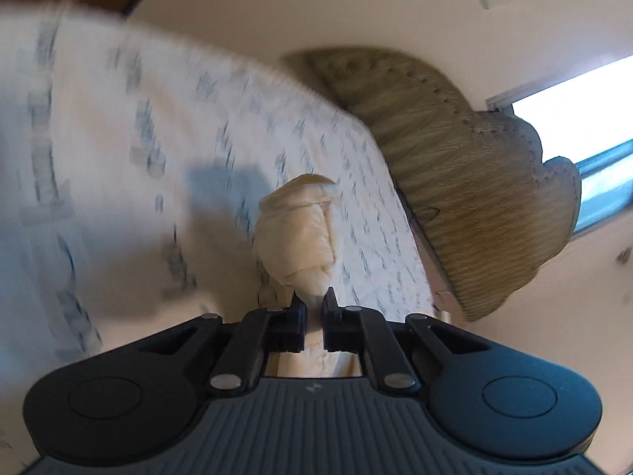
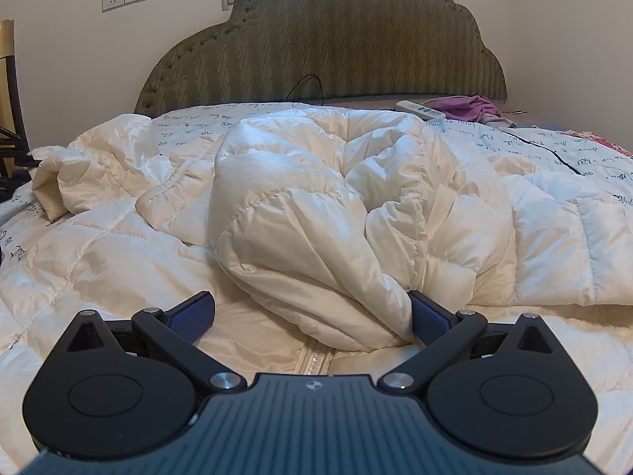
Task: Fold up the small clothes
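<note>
Ribbed black housing fills the bottom of both wrist views, the linkages running forward from it. On the left gripper (image 1: pixel 314 303) the jaws are drawn nearly together and clamped on a bunched end of the cream puffer jacket (image 1: pixel 294 233), which looks like a sleeve or cuff. That piece stands away from the fingertips, lifted clear of the printed bed cover (image 1: pixel 118 150), and the blur and tilt of this view suggest the hand is mid-swing.

The right gripper (image 2: pixel 312 314) has its jaws spread wide and holds nothing. Its blue pads (image 2: pixel 429 318) sit low over the jacket's body. A puffy fold of the jacket (image 2: pixel 316 213) bulges between the fingers and touches the inner face of one pad, while the other pad stands apart from it. The zipper (image 2: pixel 316 358) lies just below the opening.

To fold this well, I judge the left hand should carry the sleeve across the body in one smooth arc and lay it flat before letting go. Slippery padded fabric springs back, so the right hand would do best pressing or pinning the bulk down near the zipper. The headboard (image 2: pixel 324 39) and purple cloth (image 2: pixel 469 107) sit well apart.
</note>
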A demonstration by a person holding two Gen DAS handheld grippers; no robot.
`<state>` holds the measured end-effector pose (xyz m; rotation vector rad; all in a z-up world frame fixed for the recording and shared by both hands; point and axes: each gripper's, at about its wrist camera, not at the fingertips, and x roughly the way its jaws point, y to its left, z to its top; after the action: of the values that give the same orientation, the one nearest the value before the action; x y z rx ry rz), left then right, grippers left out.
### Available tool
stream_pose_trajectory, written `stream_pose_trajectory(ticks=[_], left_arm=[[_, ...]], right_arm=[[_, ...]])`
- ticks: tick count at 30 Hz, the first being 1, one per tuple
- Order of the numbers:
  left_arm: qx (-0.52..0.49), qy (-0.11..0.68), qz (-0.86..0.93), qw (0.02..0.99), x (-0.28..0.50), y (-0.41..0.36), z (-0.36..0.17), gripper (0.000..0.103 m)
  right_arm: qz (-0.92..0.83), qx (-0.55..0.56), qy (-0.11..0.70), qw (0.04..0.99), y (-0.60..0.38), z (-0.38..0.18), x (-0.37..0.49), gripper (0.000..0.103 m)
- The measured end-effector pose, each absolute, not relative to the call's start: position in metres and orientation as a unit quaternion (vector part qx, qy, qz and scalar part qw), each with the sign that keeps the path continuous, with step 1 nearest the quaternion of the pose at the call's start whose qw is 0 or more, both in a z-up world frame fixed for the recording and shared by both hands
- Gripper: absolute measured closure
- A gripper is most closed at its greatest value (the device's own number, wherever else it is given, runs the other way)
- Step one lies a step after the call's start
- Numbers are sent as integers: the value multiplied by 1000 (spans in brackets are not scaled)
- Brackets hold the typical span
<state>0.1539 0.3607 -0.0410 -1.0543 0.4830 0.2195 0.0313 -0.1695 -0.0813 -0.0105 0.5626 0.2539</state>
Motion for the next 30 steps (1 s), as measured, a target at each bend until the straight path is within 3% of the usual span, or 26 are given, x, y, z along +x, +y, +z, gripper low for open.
stream_pose_trajectory(ticks=[7, 12, 23, 30], left_arm=[[-332, 138, 251, 899, 127, 370, 29, 96], [-254, 130, 265, 921, 134, 355, 56, 96], [-135, 104, 96, 981, 145, 203, 95, 96], [-116, 119, -20, 986, 156, 107, 99, 96]], right_arm=[[126, 0, 277, 953, -171, -81, 32, 0], [127, 4, 278, 952, -171, -81, 32, 0], [129, 19, 268, 955, -177, -78, 28, 0], [126, 87, 221, 963, -203, -47, 3, 0]])
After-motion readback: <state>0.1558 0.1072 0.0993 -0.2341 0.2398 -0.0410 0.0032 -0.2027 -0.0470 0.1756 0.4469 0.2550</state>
